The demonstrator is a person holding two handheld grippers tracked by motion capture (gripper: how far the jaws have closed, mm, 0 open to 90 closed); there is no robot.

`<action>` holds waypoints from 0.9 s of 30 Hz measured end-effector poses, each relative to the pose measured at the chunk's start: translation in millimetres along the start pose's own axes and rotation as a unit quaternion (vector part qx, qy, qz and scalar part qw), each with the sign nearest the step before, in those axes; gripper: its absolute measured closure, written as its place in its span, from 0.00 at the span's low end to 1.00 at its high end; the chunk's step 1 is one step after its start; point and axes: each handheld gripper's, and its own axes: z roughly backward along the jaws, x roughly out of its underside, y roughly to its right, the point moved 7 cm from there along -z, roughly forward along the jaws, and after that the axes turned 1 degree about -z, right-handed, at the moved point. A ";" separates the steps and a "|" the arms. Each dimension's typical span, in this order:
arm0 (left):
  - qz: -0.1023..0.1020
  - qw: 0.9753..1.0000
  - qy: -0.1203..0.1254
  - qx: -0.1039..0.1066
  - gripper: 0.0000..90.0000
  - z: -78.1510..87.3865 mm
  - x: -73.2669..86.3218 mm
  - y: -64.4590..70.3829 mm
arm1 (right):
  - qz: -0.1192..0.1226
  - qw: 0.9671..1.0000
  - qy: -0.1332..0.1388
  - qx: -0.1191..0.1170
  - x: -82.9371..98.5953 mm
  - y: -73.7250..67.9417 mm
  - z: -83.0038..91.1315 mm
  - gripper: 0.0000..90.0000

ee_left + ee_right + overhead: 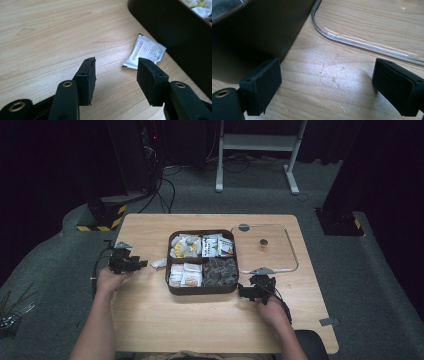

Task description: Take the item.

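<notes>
A dark brown divided tray [172, 287] sits mid-table, its compartments full of white, yellow and dark snack packets. One small white packet [159, 263] lies on the wood just left of the tray; in the left gripper view this packet [147, 51] lies just beyond the jaws, beside the tray wall [160, 22]. My left gripper [141, 264] is open, nothing between its jaws, pointing right toward the packet. My right gripper [242, 291] is open at the tray's front right corner, over bare wood [329, 75], with the tray wall [262, 32] at its left.
A clear lid [280, 265] with a round knob lies flat right of the tray; its rim [362, 42] passes just beyond the right jaws. Cables trail from both grippers. A desk frame [255, 142] stands on the carpet behind the table.
</notes>
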 end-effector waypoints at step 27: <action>0.020 0.998 0.010 -0.056 0.49 -3.5 27.2 -26.8 | 0.001 1.000 0.000 0.000 -0.1 0.1 -0.1 0.10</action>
